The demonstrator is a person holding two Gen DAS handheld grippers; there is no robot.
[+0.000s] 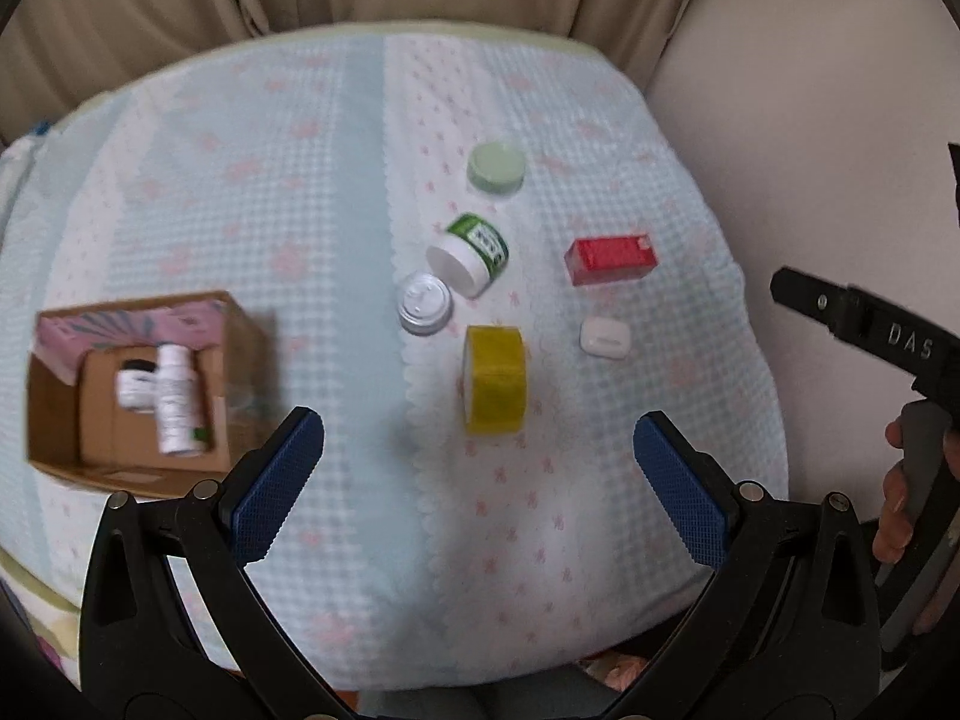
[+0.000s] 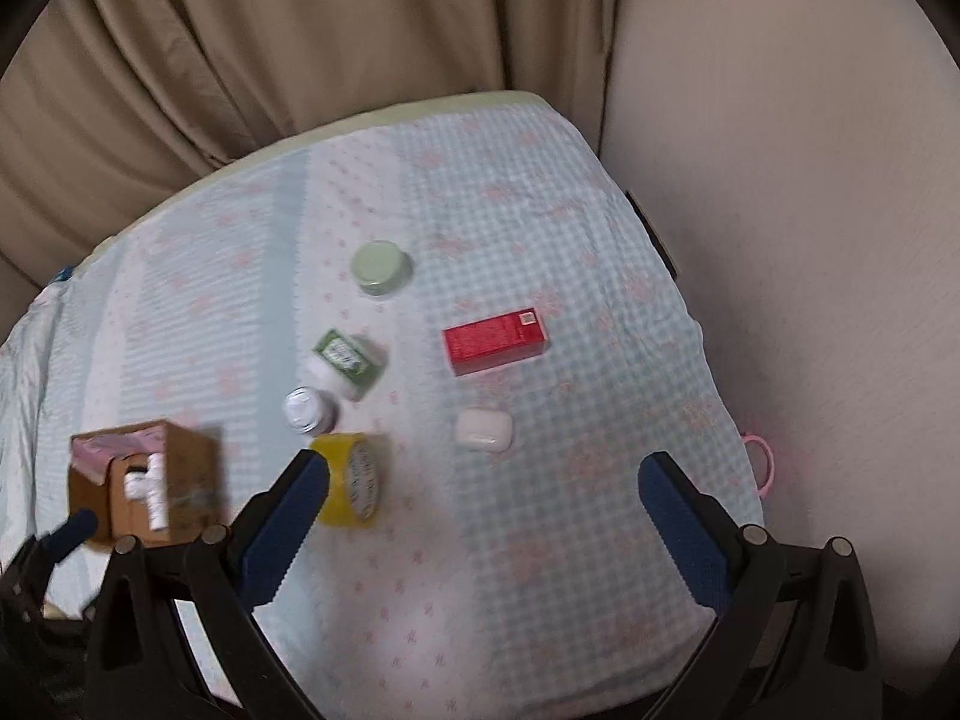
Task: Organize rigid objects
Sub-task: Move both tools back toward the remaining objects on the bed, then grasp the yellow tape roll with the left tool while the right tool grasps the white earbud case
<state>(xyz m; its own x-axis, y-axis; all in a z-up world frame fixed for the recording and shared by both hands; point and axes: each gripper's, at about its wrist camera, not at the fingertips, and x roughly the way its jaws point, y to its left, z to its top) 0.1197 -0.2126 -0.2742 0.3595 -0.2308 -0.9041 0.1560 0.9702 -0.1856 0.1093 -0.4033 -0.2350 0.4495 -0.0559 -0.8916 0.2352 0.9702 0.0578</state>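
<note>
Both grippers hang spread and empty over the checked, pink-flowered cloth (image 1: 180,192): left gripper (image 1: 480,474), right gripper (image 2: 483,516). "DAS" shows on the right tool's black body. Ahead of the left gripper lies a yellow tape roll (image 1: 495,381), beyond it a clear jar (image 1: 425,303), a toppled green-labelled jar (image 1: 471,255), a round green lid (image 1: 496,167); rightward a white case (image 1: 605,336) and red carton (image 1: 612,258). Left stands a cardboard box (image 1: 240,330) holding white bottles (image 1: 174,399). Beige curtains (image 2: 270,60) hang behind.

Bottles (image 1: 171,402) in box (image 1: 240,330), left of tape roll (image 1: 495,381); jars (image 1: 423,303) behind.
</note>
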